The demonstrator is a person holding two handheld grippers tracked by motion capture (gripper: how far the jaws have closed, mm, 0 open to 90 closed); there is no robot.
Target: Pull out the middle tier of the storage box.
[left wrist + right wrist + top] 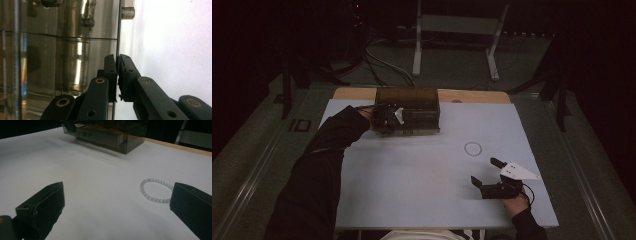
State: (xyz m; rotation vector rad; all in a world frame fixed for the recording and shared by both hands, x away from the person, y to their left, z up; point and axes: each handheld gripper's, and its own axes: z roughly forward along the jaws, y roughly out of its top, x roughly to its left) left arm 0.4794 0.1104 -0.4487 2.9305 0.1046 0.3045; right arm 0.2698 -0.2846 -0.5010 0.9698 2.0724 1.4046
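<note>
A person sits at a table (422, 200) covered in a pale sheet, holding a two-jaw gripper in each hand. The landmark here is a smoky, see-through drawer box (414, 107) standing at the far edge of the table, left of centre.

The left gripper (387, 120) is pressed up against the front of the drawer box, at its left end, with the person's dark sleeve (332, 145) stretching toward it from the near side. In the left gripper view its two black jaws are clenched on a thin dark edge of the drawer box (116, 37), one jaw on each side of the panel; the pads press on it with no gap to see. Behind that panel, shiny metal parts show through the tinted plastic (what they are cannot be told).

The right gripper (492, 175) rests well away from the drawer box, toward the near right corner of the table, held by a hand (514, 202) at the table's near edge. Its jaws stand wide apart with nothing between them.

A bracelet of small pale beads (472, 148) lies flat on the sheet, to the right of the drawer box and nearer the person, between the box and the right gripper. In the right gripper view the bracelet (153, 191) lies just beyond the open jaws, close to one jaw, untouched.
</note>
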